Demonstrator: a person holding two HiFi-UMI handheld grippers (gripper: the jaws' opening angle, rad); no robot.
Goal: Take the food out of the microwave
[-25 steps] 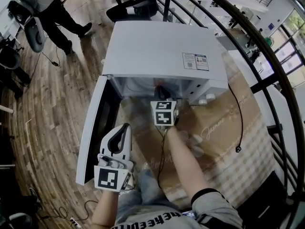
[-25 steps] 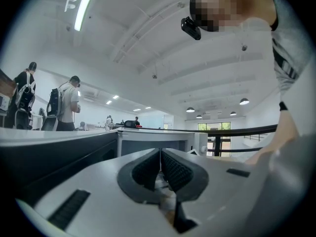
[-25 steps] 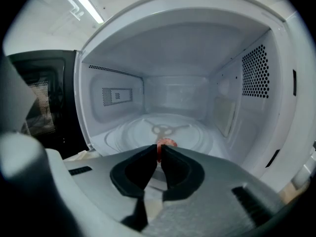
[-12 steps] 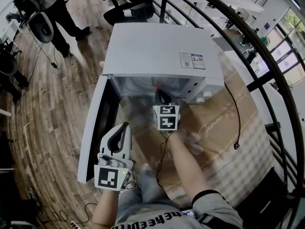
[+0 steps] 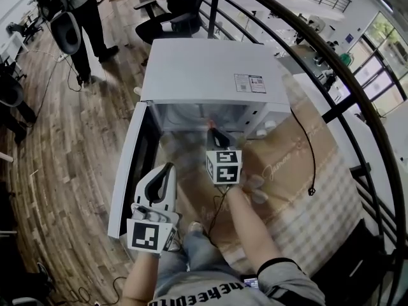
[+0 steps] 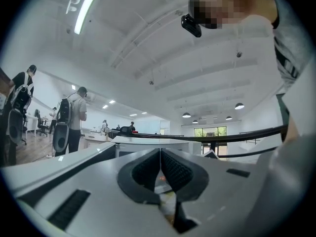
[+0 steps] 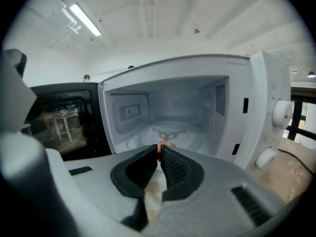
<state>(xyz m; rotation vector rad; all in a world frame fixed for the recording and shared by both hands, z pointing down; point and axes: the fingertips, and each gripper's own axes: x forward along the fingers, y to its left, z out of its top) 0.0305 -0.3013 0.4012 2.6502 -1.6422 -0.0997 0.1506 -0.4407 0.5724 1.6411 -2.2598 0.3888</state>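
Your right gripper point(image 7: 159, 154) was clamped on a thin orange-pink food edge point(image 7: 162, 145) at the mouth of the white box-shaped microwave point(image 5: 210, 69), 12 o'clock. Your left gripper point(image 6: 160, 164) was closed, empty. The step required a level, straight withdrawal toward 6 o'clock.
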